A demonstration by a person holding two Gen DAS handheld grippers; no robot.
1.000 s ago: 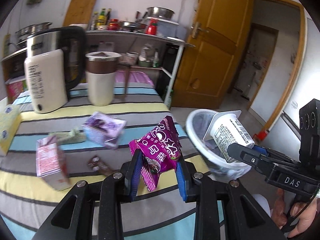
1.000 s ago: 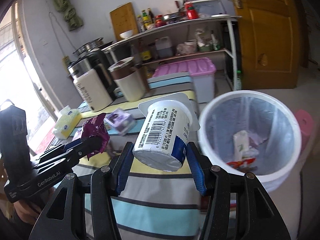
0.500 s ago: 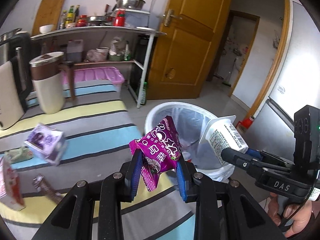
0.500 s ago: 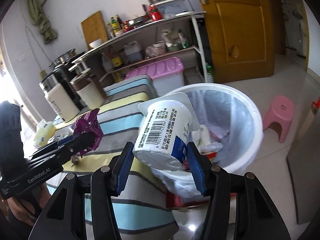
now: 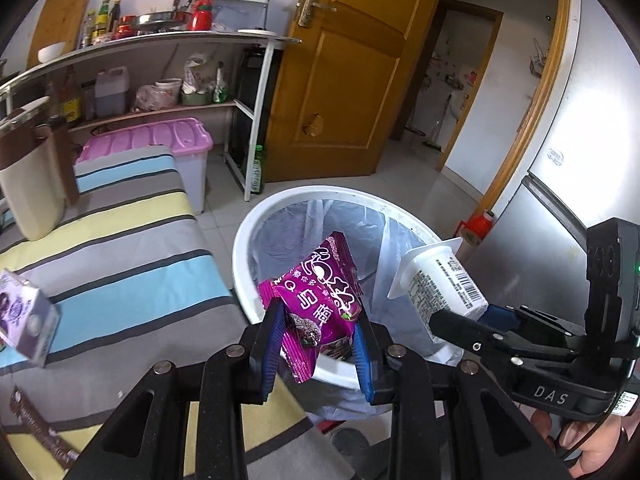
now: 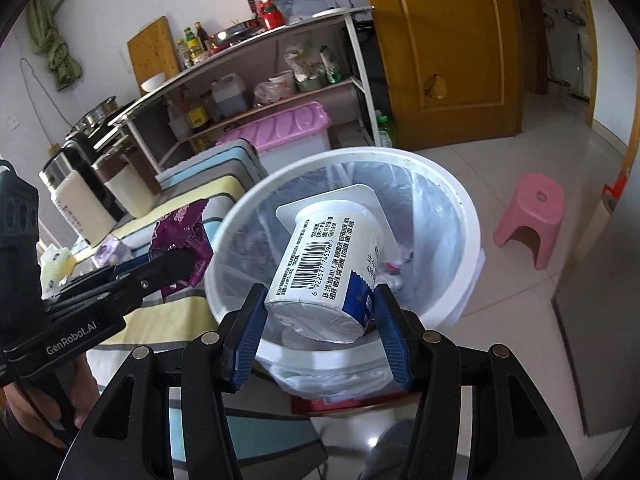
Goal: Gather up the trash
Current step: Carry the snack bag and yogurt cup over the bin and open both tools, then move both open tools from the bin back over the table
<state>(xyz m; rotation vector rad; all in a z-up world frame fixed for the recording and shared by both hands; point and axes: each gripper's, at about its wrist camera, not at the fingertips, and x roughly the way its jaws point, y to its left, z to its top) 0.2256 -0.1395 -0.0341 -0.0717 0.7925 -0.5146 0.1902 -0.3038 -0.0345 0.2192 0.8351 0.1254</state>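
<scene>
My left gripper (image 5: 318, 338) is shut on a purple snack wrapper (image 5: 316, 296), held over the near rim of the white trash bin (image 5: 256, 236). The bin is lined with a clear bag and has some litter at its bottom. My right gripper (image 6: 320, 320) is shut on a white yogurt cup (image 6: 328, 260) with a barcode, tilted above the bin's (image 6: 468, 216) open mouth. In the left wrist view the yogurt cup (image 5: 436, 280) shows at the right, over the bin's right rim. In the right wrist view the wrapper (image 6: 180, 236) sits at the bin's left edge.
A striped table (image 5: 132, 272) lies left of the bin, with a purple carton (image 5: 24, 320), a brown wrapper (image 5: 36, 432) and a cream jug (image 5: 28, 184) on it. Behind stand a metal shelf (image 5: 160, 40), a pink-lidded box (image 5: 160, 140) and a wooden door (image 5: 352, 72). A pink stool (image 6: 532, 216) stands right.
Both grippers have swung from over the table to the bin, which now sits closer and lower in both views. Wrapper and yogurt cup stay gripped.
</scene>
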